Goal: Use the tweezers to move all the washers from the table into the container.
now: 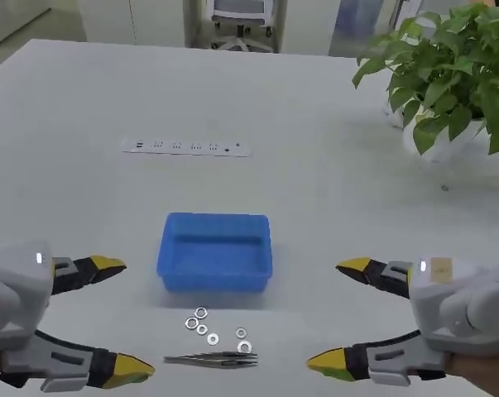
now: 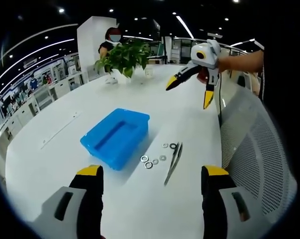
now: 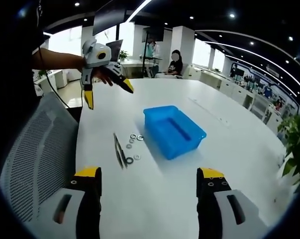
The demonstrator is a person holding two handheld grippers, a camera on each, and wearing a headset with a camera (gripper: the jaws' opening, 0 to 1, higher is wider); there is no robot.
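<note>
Washers (image 1: 201, 313) are lying loose on the white table (image 1: 315, 174). Six of them are scattered just in front of the blue container (image 1: 214, 277), on my side of it and apart from its wall. Tweezers (image 1: 212, 358) are lying flat just beside them, nearer to me still. One washer is sitting right by their right end, and I cannot tell whether it is touching.

I am holding my left tongs (image 1: 129, 316) out to the left of the washers and my right tongs (image 1: 330, 313) out to the right. Both are hovering over the table with their yellow-tipped jaws spread wide, gripping nothing and well apart from the tweezers. In the left gripper view the washers (image 2: 149, 165) and tweezers (image 2: 173, 163) are showing between my own jaws, with the right tongs (image 2: 188, 97) hanging open beyond them.

Past the container a white power strip (image 1: 187, 147) is lying across the table, and a potted plant (image 1: 448, 74) is standing at the far right.
</note>
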